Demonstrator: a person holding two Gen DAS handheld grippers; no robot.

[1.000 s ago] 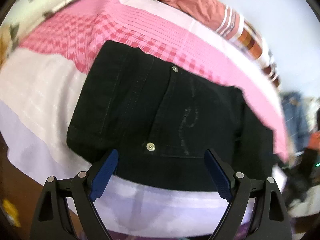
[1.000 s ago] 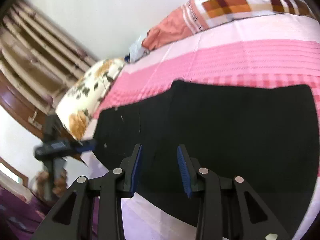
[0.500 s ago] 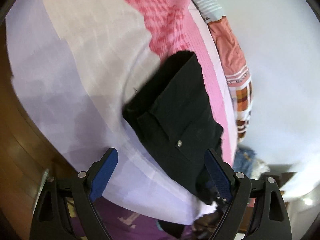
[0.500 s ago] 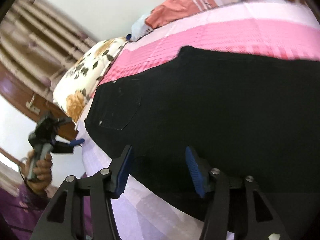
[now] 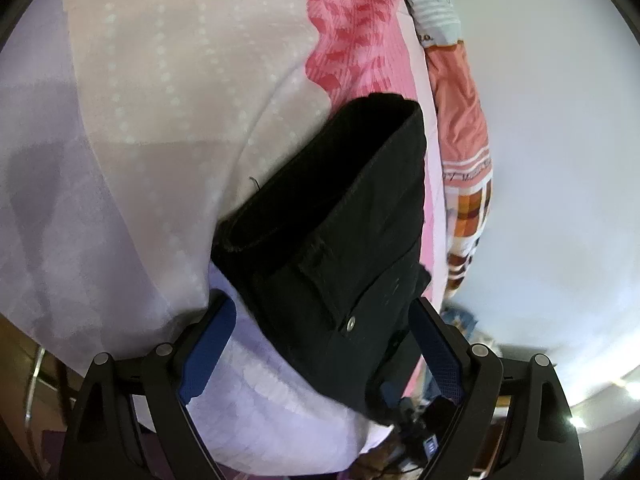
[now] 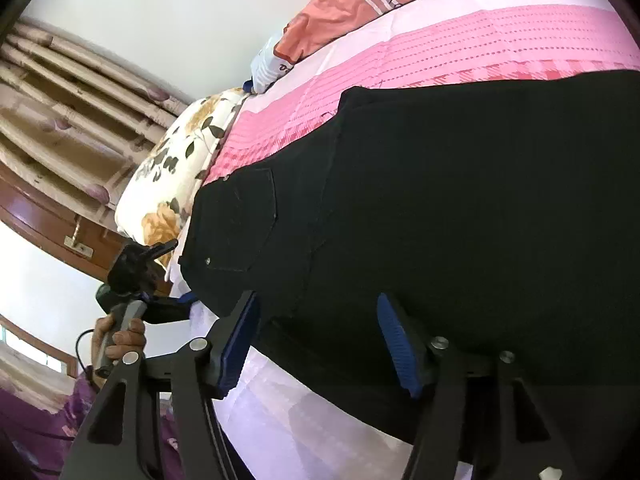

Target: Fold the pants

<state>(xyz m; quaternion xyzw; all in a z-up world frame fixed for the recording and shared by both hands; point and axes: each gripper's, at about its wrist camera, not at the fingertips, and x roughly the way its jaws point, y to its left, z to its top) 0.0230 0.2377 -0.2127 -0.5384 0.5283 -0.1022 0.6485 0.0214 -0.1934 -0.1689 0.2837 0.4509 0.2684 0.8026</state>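
Black pants (image 5: pixel 340 224) lie flat on a pink and white bedsheet (image 5: pixel 168 120). In the left wrist view the waistband end with a metal rivet sits between my fingers. My left gripper (image 5: pixel 320 344) is open, its blue pads either side of that near edge. In the right wrist view the pants (image 6: pixel 460 208) fill the middle and right, back pocket to the left. My right gripper (image 6: pixel 320 340) is open over the pants' near edge, holding nothing. The left gripper (image 6: pixel 160 304) also shows there, in a hand at the waistband corner.
A floral pillow (image 6: pixel 180 168) lies at the bed's head past the waistband. An orange and checked blanket (image 6: pixel 352 4) lies along the far side by the white wall. A wooden headboard (image 6: pixel 52 216) and curtains stand to the left. The bed edge drops off near both grippers.
The left gripper swung round and came in close to the waistband end. The right gripper opened wider and moved nearer over the pants' near edge.
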